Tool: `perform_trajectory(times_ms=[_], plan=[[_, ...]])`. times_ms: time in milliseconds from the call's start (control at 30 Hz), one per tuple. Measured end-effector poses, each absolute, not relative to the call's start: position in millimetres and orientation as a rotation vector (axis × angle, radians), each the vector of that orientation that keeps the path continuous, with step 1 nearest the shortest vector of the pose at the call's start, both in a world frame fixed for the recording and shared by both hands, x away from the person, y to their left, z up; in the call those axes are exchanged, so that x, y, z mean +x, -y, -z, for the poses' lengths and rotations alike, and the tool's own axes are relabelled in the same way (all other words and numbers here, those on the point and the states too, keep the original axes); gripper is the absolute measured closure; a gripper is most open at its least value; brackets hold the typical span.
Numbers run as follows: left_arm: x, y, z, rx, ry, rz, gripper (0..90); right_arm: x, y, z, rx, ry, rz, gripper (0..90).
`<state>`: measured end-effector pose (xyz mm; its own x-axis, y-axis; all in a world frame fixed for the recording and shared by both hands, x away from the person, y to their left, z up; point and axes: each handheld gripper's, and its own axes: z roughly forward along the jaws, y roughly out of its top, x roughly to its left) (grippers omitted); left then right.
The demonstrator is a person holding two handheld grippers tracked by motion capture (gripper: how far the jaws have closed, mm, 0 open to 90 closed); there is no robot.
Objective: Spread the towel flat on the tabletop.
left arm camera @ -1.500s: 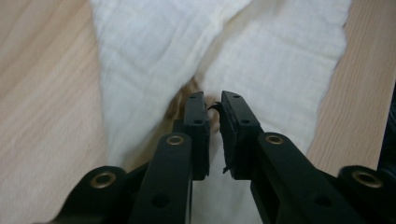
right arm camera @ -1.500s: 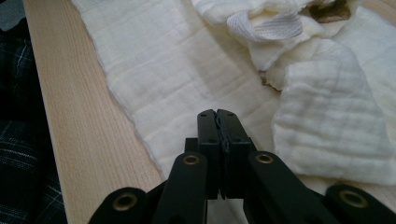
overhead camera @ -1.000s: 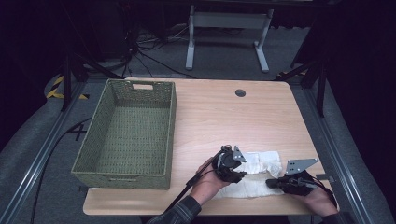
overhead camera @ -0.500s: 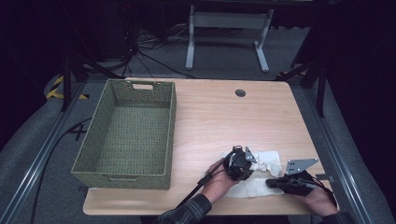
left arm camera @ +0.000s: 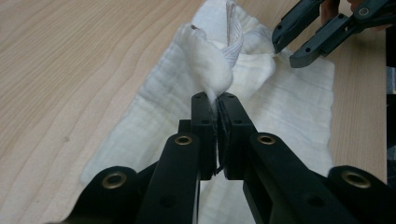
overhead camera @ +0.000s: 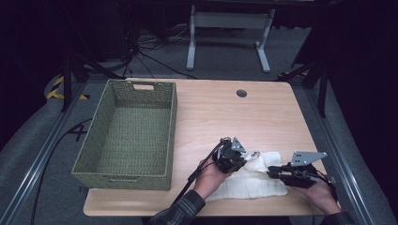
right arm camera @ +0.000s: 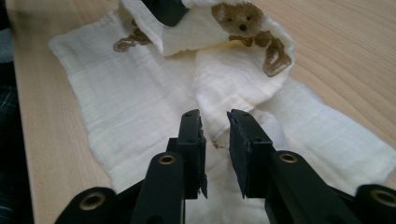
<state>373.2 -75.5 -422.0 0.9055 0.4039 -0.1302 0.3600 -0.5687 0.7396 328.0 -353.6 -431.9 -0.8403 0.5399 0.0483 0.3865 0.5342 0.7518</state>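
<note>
**Cloth pinched at the table's near edge**

On the pale wooden table (overhead camera: 211, 112), beside a green woven basket (overhead camera: 126, 131), lies a white muslin cloth with a brown bear print (overhead camera: 253, 180). The left gripper (left arm camera: 215, 100) pinches a raised fold; the bear print hides beneath it in its view. The right gripper (right arm camera: 212, 126), jaws just parting, stands over the cloth, gripping nothing.

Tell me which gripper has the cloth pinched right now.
The left gripper: its jaws are shut on a raised fold of the white cloth. The right gripper stands slightly open above it.
</note>
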Motion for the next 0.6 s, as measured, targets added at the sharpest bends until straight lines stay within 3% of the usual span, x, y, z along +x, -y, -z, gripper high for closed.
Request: perform_trajectory(times_ms=[367, 433, 500, 600], plan=[[382, 52, 409, 2.178, -0.593, -0.101, 86.4, 339, 353, 438, 0.818, -2.589, -1.163, 66.2], [383, 49, 407, 2.169, -0.599, -0.105, 86.4, 343, 350, 439, 0.818, -2.594, -1.159, 71.2], [383, 47, 406, 2.146, -0.619, -0.109, 86.5, 347, 348, 440, 0.8, -2.602, -1.165, 82.1], [387, 42, 404, 2.148, -0.628, -0.125, 86.5, 350, 347, 435, 0.792, -2.586, -1.161, 85.6]])
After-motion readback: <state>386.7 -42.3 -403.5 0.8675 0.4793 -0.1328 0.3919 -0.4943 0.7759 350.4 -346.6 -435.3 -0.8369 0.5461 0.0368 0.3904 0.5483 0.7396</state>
